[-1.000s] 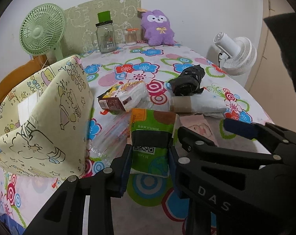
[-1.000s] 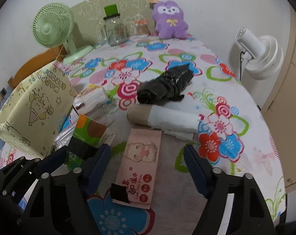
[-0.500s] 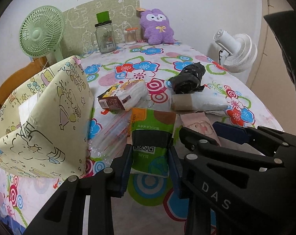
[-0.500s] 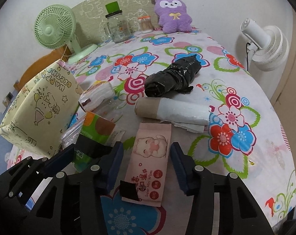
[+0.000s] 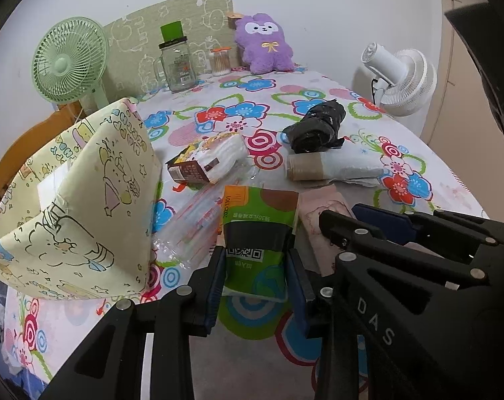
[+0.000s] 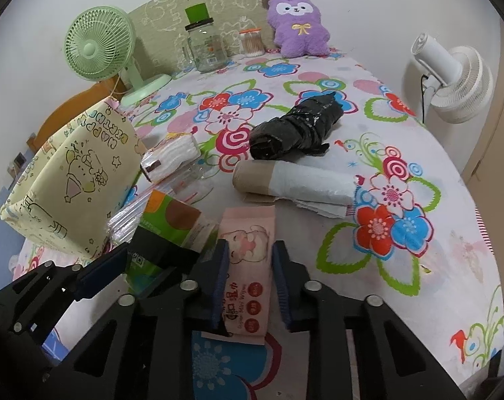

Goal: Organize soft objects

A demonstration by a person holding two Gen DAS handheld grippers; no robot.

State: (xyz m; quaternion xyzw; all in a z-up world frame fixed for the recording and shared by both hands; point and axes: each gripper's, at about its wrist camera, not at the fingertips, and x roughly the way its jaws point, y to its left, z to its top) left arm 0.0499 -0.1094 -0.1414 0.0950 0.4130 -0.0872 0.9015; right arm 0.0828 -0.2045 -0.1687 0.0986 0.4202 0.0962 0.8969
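A green tissue pack (image 5: pixel 258 220) lies on the flowered tablecloth, and my left gripper (image 5: pixel 256 266) is shut on its near end. Just right of it lies a pink wet-wipes pack (image 6: pixel 248 240). My right gripper (image 6: pixel 248 266) is closing its jaws on this pack, and both blue pads touch its sides. The two grippers stand side by side near the front edge of the table. A yellow cartoon-print fabric bin (image 5: pixel 85 200) stands open to the left of both packs.
Behind the packs lie a cotton-pad pack (image 5: pixel 212 163), a clear plastic bag (image 5: pixel 188 226), a black bag roll (image 5: pixel 318 126) and a white bag roll (image 5: pixel 331 168). A purple plush (image 5: pixel 265 45), a glass jar (image 5: pixel 177 63) and a green fan (image 5: pixel 68 63) stand at the back. A white fan (image 5: pixel 401 80) is beyond the right edge.
My right gripper's jaws have come together from wide apart onto the sides of the pink wipes pack. The left gripper keeps its grip on the green pack and has not moved.
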